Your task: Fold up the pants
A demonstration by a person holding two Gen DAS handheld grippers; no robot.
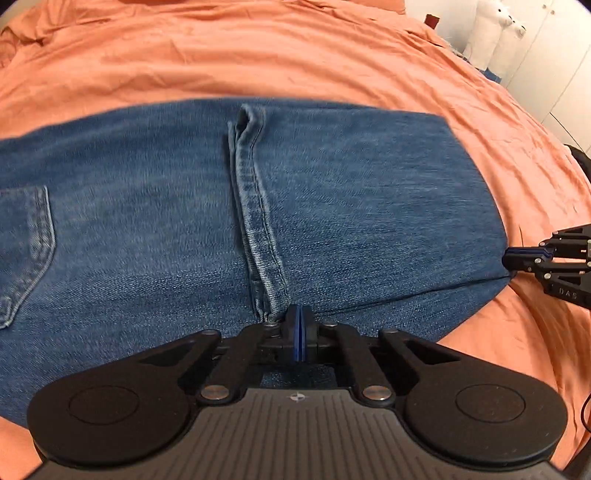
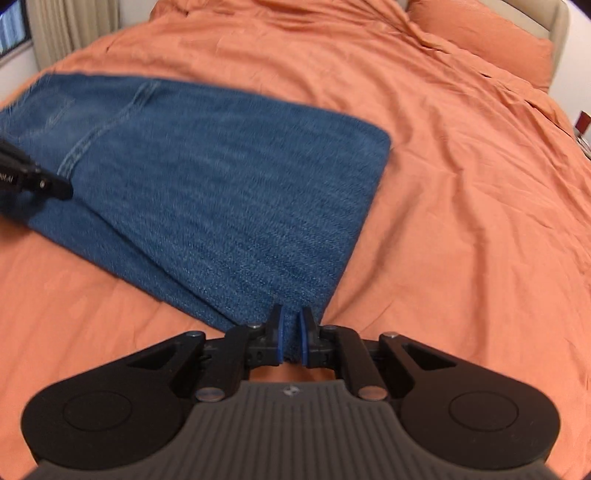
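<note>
Blue denim pants [image 1: 332,206] lie partly folded on an orange bedsheet [image 1: 258,62]. A leg hem [image 1: 255,199] lies across the middle and a back pocket [image 1: 26,236] shows at the left. My left gripper [image 1: 299,321] is shut, its blue pads pressed together at the near end of the hem; whether cloth sits between them is hidden. My right gripper [image 2: 291,332] is shut on the near corner of the folded pants [image 2: 236,192], with denim between its pads. It also shows in the left wrist view [image 1: 513,258] at the fold's right corner. The left gripper [image 2: 55,188] shows at the left of the right wrist view.
The orange sheet [image 2: 461,166] covers the whole bed, with a pillow [image 2: 480,40] at the far right. White cupboards [image 1: 554,85] and a white plush toy [image 1: 495,33] stand beyond the bed. A curtain [image 2: 74,26] hangs at the far left.
</note>
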